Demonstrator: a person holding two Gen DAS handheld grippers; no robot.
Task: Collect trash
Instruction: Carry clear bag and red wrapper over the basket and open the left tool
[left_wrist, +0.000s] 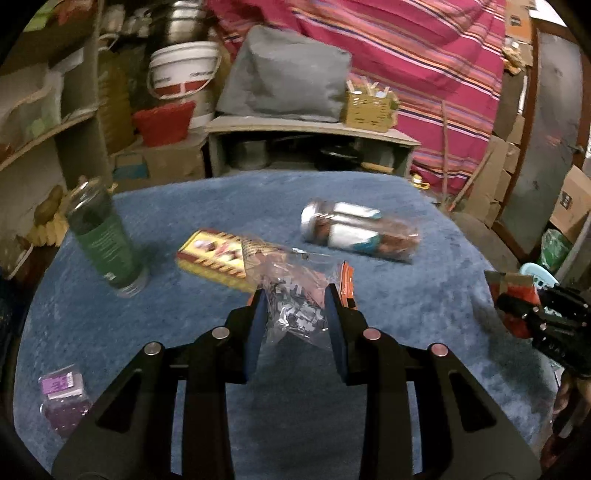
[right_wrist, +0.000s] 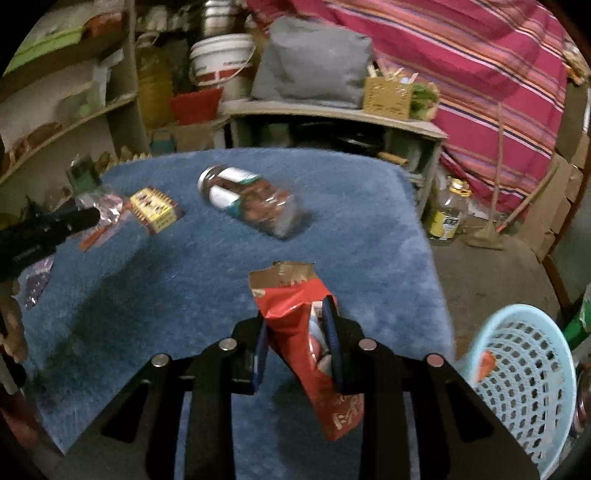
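Jaws of both grippers sit partly closed, the left gripper (left_wrist: 295, 314) pinching a clear plastic bag (left_wrist: 295, 306), the right gripper (right_wrist: 297, 339) a red wrapper (right_wrist: 306, 339), best carried steadily to the blue basket (right_wrist: 524, 380) at four o'clock.

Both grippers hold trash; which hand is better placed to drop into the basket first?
Right, probably. The right gripper holds the red wrapper beside the blue basket; the left gripper sits farther across.

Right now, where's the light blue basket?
In the right wrist view the light blue basket sits at the lower right, off the right edge of the blue carpet, beside the right claw, which grips a red wrapper.
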